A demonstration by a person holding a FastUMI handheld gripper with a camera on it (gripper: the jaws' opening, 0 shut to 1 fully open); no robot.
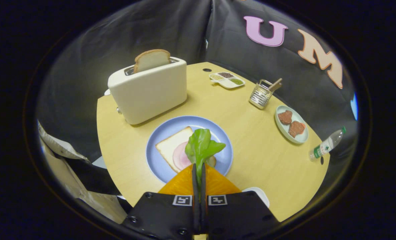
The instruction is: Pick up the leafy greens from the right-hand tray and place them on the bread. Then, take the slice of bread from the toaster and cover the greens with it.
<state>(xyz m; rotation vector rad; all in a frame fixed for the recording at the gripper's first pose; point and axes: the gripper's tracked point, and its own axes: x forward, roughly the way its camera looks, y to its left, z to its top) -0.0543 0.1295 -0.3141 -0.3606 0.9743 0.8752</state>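
My gripper (198,170) is shut on the stem of the leafy greens (202,146), whose leaves stick up just ahead of the fingertips. The greens hang over a blue plate (158,160) that holds a slice of bread (171,146) with a pink round of ham (180,157) on it. Beyond the plate stands a cream toaster (149,91) with a second slice of bread (152,59) sticking up out of its slot.
A round wooden table (251,146) carries a divided dish of seasonings (227,80), a metal holder with a wooden utensil (262,94), a pale green plate with two meat patties (291,124) and a plastic bottle (327,144) at the right rim. A white tray edge (259,193) lies beside my fingers.
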